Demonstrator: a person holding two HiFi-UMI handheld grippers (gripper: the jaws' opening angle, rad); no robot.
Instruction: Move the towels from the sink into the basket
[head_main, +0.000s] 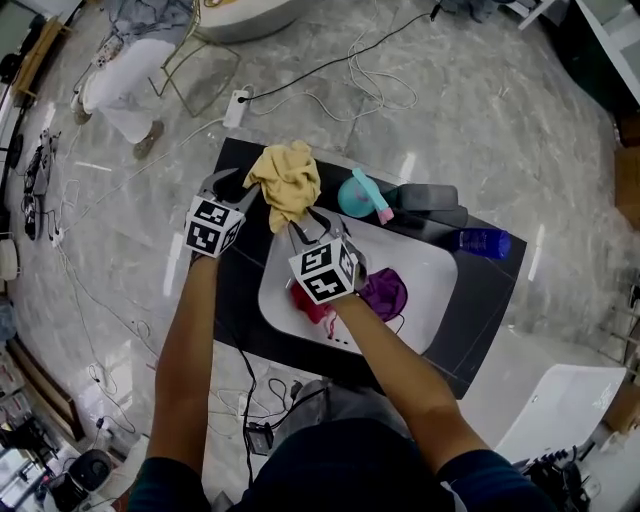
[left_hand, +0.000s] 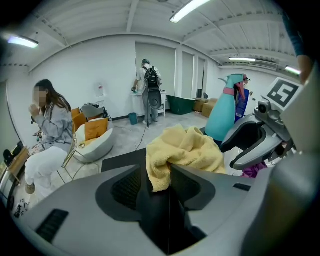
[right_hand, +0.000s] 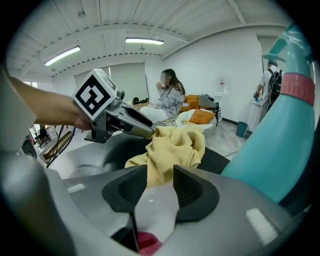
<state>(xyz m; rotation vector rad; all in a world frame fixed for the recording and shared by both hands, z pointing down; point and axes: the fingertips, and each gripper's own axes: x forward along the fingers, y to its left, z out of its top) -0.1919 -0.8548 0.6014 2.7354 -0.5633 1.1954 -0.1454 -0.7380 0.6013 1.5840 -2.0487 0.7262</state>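
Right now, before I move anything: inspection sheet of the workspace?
Surface: black counter with white sink.
Job's things: yellow towel heaped on counter by the sink's far rim; red towel and purple towel in sink; basket not seen.
Clutter: teal spray bottle, blue bottle.
Grippers: left gripper and right gripper open, yellow towel between the jaws.
Cables: loose cables on floor.
Surroundings: seated person.

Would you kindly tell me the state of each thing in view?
Left hand-held gripper: open, yellow towel edge between the jaws, unpinched.
Right hand-held gripper: open, at the yellow towel.
Yellow towel: bunched on the black counter beside the sink.
Red towel: crumpled in the sink.
Purple towel: crumpled in the sink.
Spray bottle: upright.
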